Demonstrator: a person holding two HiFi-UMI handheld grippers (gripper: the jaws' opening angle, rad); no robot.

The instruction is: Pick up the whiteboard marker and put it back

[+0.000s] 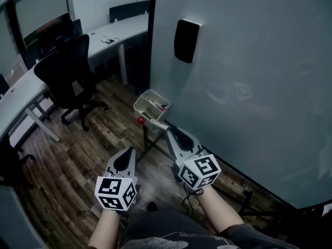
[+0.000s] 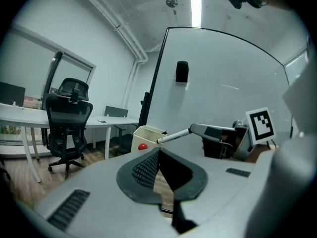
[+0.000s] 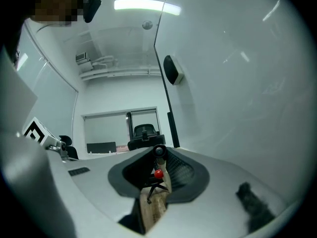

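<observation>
Just short of the white bin (image 1: 138,104) by the whiteboard (image 1: 249,61), holding the marker (image 1: 158,123) clamped in the right claw (image 1: 167,129), left claw (image 1: 129,151) closed on nothing: picked up, yet to be dropped back in.

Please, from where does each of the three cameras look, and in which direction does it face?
Head view: on the person's head, facing steeply down at floor and whiteboard; shows forearms, left tool, right tool.
Left gripper view: on the left tool, along its shut jaws toward office chair; shows right tool.
Right gripper view: on the right tool, along jaws shut on the whiteboard marker.
Shared: all show whiteboard marker and whiteboard.
</observation>
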